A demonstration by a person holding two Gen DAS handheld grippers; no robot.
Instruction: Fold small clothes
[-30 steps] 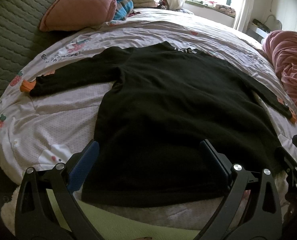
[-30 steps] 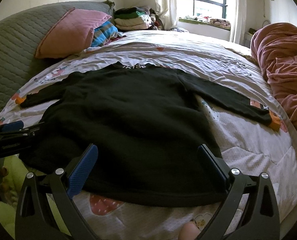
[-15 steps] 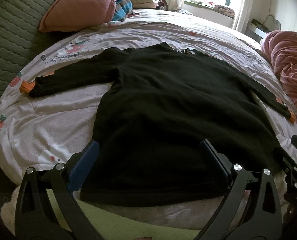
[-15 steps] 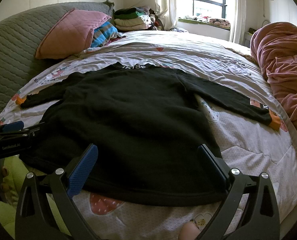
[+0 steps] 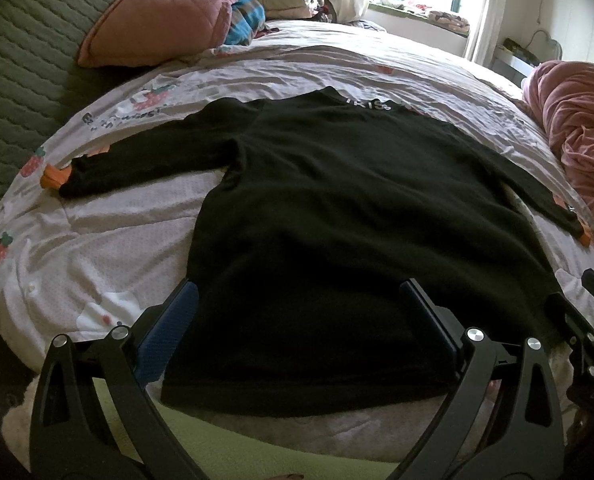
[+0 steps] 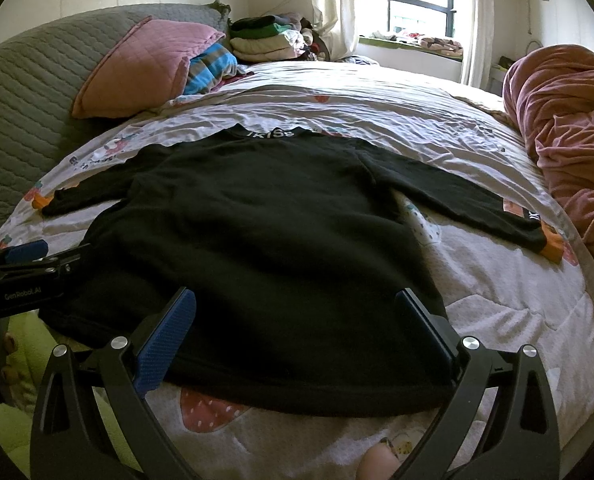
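Note:
A small black long-sleeved sweater (image 5: 337,208) with orange cuffs lies flat on the bed, sleeves spread out to both sides, collar at the far end; it also shows in the right wrist view (image 6: 265,240). My left gripper (image 5: 297,300) is open and empty, hovering over the hem near its left corner. My right gripper (image 6: 295,300) is open and empty, over the hem near its right corner. The left gripper shows at the left edge of the right wrist view (image 6: 25,264); the right gripper shows at the right edge of the left wrist view (image 5: 577,320).
The bed (image 5: 97,240) has a white strawberry-print quilt. A pink pillow (image 6: 145,64) and folded clothes (image 6: 265,40) lie at the far left by the grey headboard (image 6: 25,92). A pink blanket (image 6: 569,140) is heaped at the right. A green cushion (image 5: 225,440) lies below the near edge.
Both grippers have drifted slightly with the sweater still flat; the left view has shifted a little back and up. Nothing was taken hold of.

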